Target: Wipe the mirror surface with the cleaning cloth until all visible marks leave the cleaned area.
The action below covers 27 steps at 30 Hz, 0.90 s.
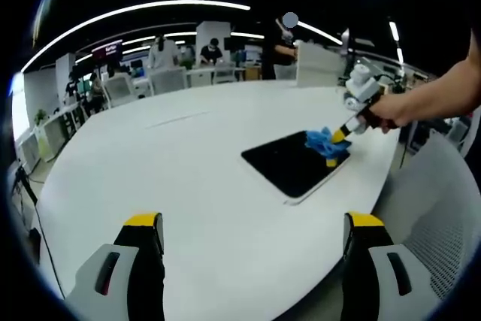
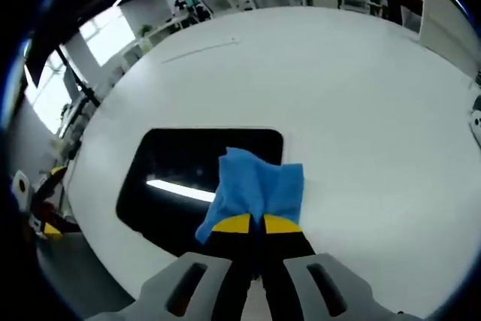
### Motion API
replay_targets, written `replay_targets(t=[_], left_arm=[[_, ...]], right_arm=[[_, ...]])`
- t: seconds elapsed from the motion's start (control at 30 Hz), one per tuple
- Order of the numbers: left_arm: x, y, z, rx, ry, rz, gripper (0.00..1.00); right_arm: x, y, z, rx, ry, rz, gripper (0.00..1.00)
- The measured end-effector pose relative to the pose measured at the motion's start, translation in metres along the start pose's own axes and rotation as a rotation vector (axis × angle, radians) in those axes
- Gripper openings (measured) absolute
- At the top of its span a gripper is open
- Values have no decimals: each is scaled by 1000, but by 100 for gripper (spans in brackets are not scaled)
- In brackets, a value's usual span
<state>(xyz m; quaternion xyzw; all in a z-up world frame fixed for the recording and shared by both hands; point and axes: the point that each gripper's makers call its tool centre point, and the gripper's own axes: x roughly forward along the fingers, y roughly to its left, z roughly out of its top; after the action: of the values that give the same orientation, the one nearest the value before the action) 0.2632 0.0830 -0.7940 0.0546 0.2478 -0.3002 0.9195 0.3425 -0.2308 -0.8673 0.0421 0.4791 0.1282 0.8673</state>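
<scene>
A dark rectangular mirror lies flat on the white table, near its rounded edge. A blue cleaning cloth rests on one end of the mirror. My right gripper is shut on the cloth and presses it against the mirror; in the left gripper view the right gripper comes in from the right, held by a person's hand. My left gripper hangs open above the table, well short of the mirror, with nothing between its yellow-tipped fingers. A ceiling light reflects in the mirror.
The white table stretches wide beyond the mirror. A grey mesh chair stands beside the table's edge. Desks, chairs and several people fill the office at the back.
</scene>
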Motion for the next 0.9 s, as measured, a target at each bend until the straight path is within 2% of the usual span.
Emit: replay_targets(t=[0.3, 0.9], left_arm=[[0, -1, 0, -2, 1, -4, 99], [1, -2, -1, 7, 7, -11, 99]], right_arm=[[-7, 3, -9, 66, -36, 8, 0], [-15, 8, -25, 55, -31, 18, 0]])
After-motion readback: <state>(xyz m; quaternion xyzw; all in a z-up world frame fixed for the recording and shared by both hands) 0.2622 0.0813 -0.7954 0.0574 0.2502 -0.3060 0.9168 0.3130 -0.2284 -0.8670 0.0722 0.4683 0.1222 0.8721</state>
